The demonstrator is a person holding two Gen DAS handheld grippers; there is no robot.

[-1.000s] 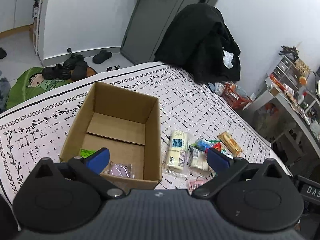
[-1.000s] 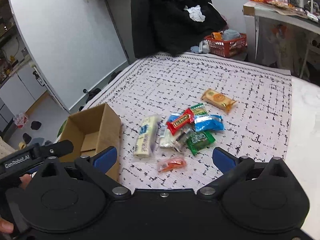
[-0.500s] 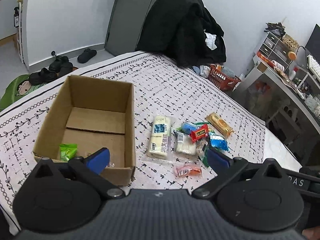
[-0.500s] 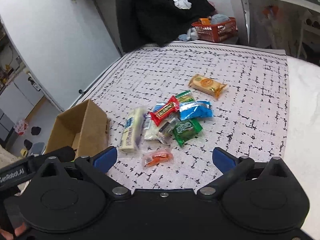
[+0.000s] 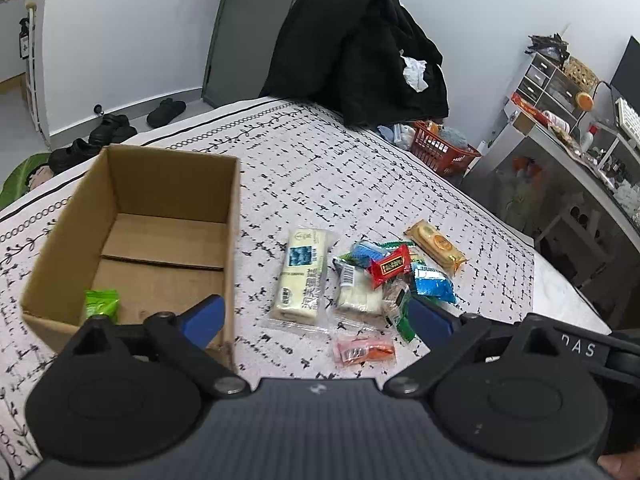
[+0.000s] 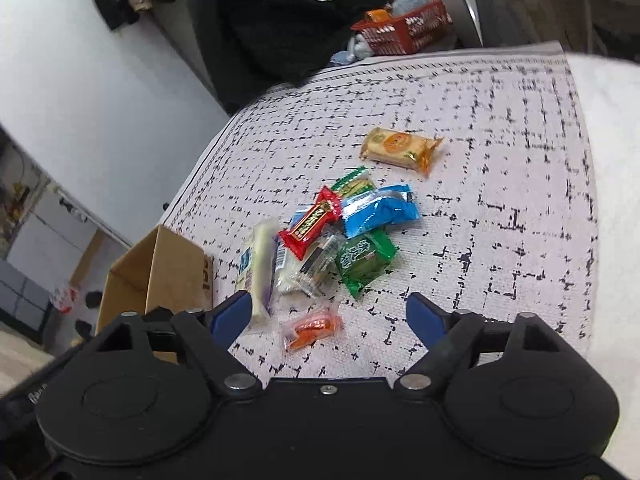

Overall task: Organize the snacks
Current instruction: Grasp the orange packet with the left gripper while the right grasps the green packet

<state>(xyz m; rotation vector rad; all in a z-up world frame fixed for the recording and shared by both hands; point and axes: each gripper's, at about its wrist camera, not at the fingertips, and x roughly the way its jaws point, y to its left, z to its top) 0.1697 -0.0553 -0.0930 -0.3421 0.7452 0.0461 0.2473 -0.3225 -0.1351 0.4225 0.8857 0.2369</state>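
Hovering above the snack pile (image 6: 340, 236), the right gripper (image 6: 329, 320) has fingers spread, lately narrowing, nothing between them. Left gripper (image 5: 316, 318): likewise spread and empty, beside the cardboard box (image 5: 160, 184).

This is a lived-in room of a home. Ahead of the tool a black coat (image 5: 360, 40) hangs over a chair by a grey door (image 5: 248, 28). Dark shoes (image 5: 108, 128) sit on the floor off to its left. To its right a red basket (image 5: 444, 152) stands below a cluttered desk (image 5: 568, 152) with small drawers (image 5: 544, 80).
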